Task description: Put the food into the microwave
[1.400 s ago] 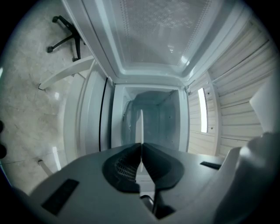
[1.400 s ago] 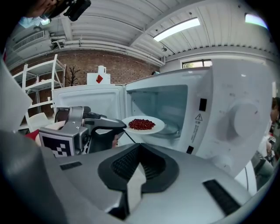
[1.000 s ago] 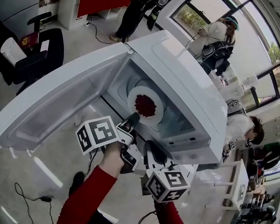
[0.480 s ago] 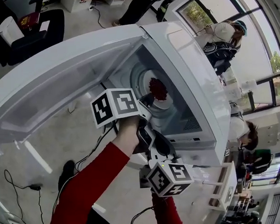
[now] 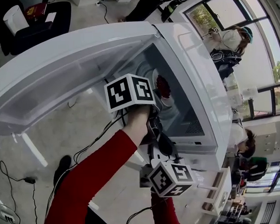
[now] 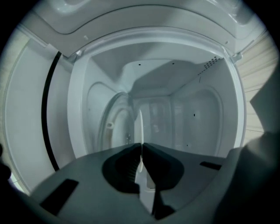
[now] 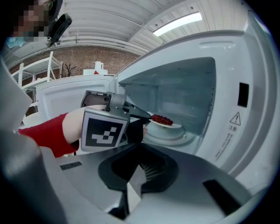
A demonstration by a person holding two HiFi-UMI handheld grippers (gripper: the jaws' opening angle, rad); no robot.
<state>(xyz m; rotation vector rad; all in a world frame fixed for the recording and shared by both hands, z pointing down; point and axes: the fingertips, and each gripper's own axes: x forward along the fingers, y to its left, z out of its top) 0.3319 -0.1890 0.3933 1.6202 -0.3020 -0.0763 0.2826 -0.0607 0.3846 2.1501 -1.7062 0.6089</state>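
A white plate point(image 5: 170, 101) of red food point(image 5: 163, 87) is inside the open microwave point(image 5: 194, 84), over the glass turntable point(image 7: 168, 134). My left gripper point(image 5: 157, 101) reaches into the cavity, shut on the plate's near rim. In the left gripper view the plate point(image 6: 141, 124) shows edge-on, pinched between the jaws of the left gripper point(image 6: 141, 148). From the right gripper view I see the plate point(image 7: 166, 123), the red food point(image 7: 162, 119) and the left gripper point(image 7: 146, 117) side-on; whether the plate touches the turntable I cannot tell. My right gripper point(image 5: 161, 140) hangs back outside the opening; the right gripper point(image 7: 140, 168) is shut and holds nothing.
The microwave door point(image 5: 61, 75) stands swung wide to the left. Cables point(image 5: 86, 150) trail over the floor below. People stand by the windows point(image 5: 229, 42) at the right, and a white shelf frame point(image 5: 216, 194) stands at the lower right.
My left gripper has carried the plate deeper into the microwave cavity, over the turntable. The right gripper has stayed where it was.
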